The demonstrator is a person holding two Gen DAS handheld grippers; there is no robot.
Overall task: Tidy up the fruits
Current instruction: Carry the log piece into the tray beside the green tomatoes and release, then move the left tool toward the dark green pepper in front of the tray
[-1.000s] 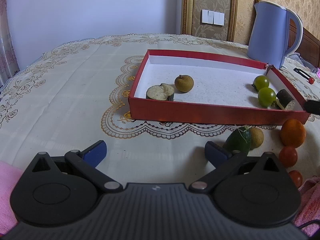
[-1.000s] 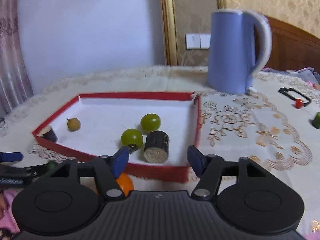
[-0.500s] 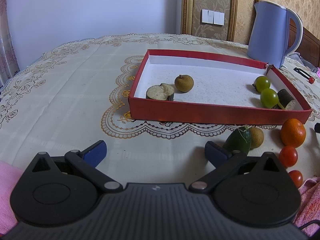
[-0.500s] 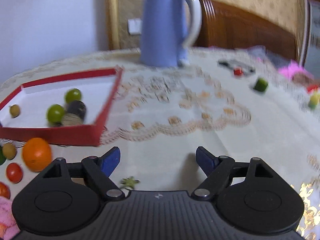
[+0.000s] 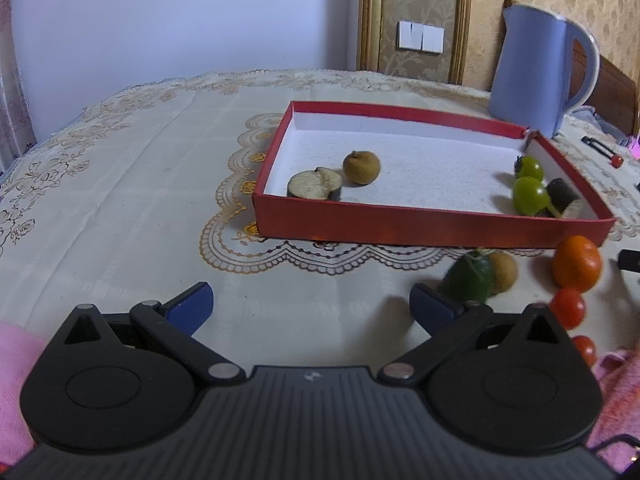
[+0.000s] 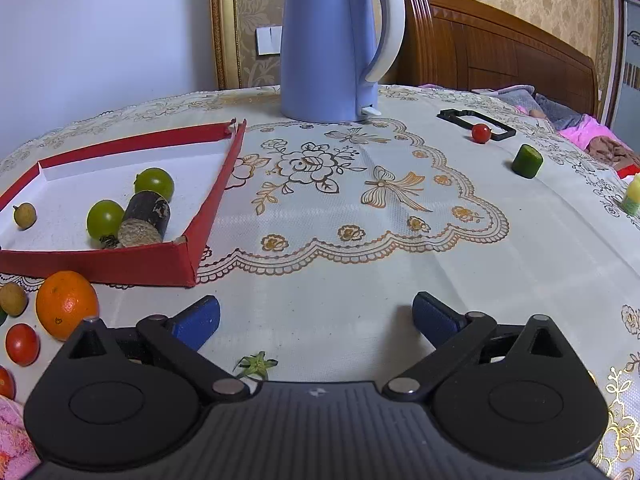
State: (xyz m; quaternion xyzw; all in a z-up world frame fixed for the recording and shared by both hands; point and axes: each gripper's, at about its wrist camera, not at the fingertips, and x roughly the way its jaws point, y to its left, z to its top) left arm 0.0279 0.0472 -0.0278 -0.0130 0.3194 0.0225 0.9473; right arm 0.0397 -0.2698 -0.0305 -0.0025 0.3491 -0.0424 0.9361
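Observation:
A red tray point(image 5: 432, 226) point(image 6: 120, 266) holds a brown longan point(image 5: 361, 167), a cut dark slice point(image 5: 315, 187), two green grapes point(image 5: 530, 194) point(image 6: 105, 218) and a dark cylinder piece point(image 6: 146, 216). In front of it lie a green fruit point(image 5: 468, 282), a longan point(image 5: 505, 272), an orange point(image 5: 577, 262) point(image 6: 66, 304) and cherry tomatoes point(image 5: 567, 307) point(image 6: 22, 343). My left gripper point(image 5: 310, 310) is open and empty, near the green fruit. My right gripper point(image 6: 316, 320) is open and empty over bare cloth. A cherry tomato point(image 6: 481, 133) and a green cut piece point(image 6: 527, 161) lie far right.
A blue kettle point(image 6: 332, 40) point(image 5: 532, 68) stands behind the tray. A black frame point(image 6: 476, 122) lies by the far tomato. A yellow-green piece point(image 6: 632, 194) sits at the right edge. A green calyx point(image 6: 256, 364) lies by my right gripper. Pink cloth point(image 5: 16, 380) is at the near edge.
My right gripper has swung to the right, away from the tray, and now faces the kettle and open tablecloth. The left gripper has barely moved.

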